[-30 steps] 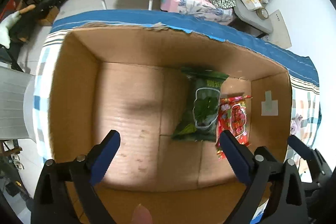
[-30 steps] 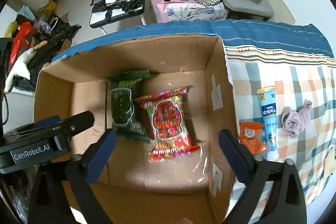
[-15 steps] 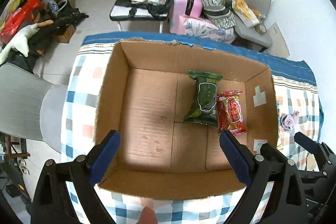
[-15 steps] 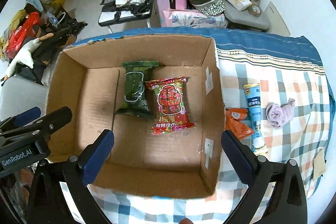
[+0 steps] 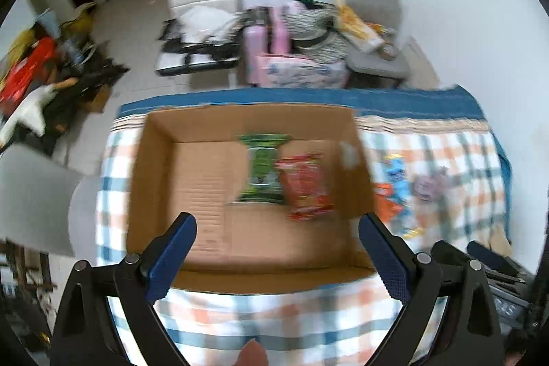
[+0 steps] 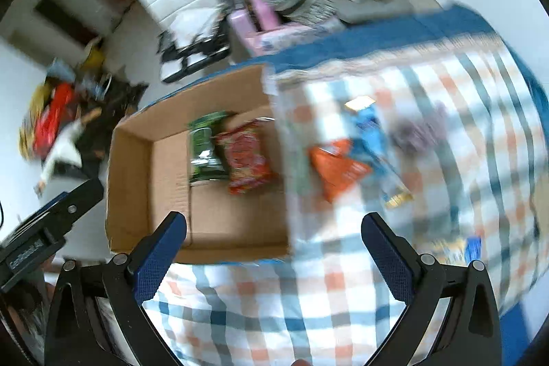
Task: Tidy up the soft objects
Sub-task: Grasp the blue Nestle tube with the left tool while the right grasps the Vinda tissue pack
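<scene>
I see bright, even daylight in both views. Motion blur smears the checked cloth [image 6: 429, 112] and the cardboard box [image 5: 151, 180]; my blue fingertips [image 5: 171, 259] stay sharp. The fisheye bends the edges, with dark corners.

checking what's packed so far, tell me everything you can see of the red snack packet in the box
The red snack packet is a crinkly, shiny plastic pouch with a printed front, blurred beyond reading. It lies flat, face up, on the floor of the open cardboard box, near the box's right wall. Its left edge touches or slightly overlaps the green packet beside it. No fingers touch it.
</scene>
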A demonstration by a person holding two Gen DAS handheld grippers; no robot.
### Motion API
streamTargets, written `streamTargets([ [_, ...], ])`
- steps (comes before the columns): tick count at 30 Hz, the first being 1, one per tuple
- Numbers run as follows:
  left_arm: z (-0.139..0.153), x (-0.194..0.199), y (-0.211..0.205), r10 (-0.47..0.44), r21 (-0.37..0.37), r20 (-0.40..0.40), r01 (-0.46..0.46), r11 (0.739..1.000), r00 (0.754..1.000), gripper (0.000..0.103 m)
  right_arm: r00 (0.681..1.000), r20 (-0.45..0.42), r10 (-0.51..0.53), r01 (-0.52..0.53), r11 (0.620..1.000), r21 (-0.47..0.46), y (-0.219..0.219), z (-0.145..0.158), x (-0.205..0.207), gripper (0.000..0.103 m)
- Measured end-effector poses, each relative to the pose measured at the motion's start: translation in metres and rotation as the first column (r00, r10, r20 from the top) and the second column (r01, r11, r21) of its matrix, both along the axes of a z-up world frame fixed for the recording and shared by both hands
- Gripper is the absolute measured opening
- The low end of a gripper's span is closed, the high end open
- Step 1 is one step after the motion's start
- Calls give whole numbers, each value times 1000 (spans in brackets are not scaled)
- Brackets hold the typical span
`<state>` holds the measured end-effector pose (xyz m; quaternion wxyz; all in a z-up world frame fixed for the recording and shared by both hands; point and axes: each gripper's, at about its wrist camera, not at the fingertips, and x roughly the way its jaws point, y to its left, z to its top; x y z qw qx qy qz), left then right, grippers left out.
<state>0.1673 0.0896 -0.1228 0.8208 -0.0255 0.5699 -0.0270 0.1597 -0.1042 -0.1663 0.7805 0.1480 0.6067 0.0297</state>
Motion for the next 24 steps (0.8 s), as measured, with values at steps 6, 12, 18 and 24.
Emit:
streamTargets([
  [6, -24, 16, -94, -124, -54, -76, 120, 991, 989, 97, 959, -101, -265, 268, 963, 20, -118, -34, -42, 103],
  [12, -84, 33, -167, -174, -107, -231, 153, 982, 957, 97, 841, -251, -480, 500, 866, 20, -210, -99, -85, 103],
  [18, -141, 46, -206, -162, -85, -343, 141, 986, 925, 97, 755, -346, -556, 618, 781, 92, -245, -162, -100, 103],
  [24, -191, 67, -236, -163, -29, -415, 166, 986, 895, 90, 704, -434, -562, 670, 728, 144, -252, -214, -102, 84],
])
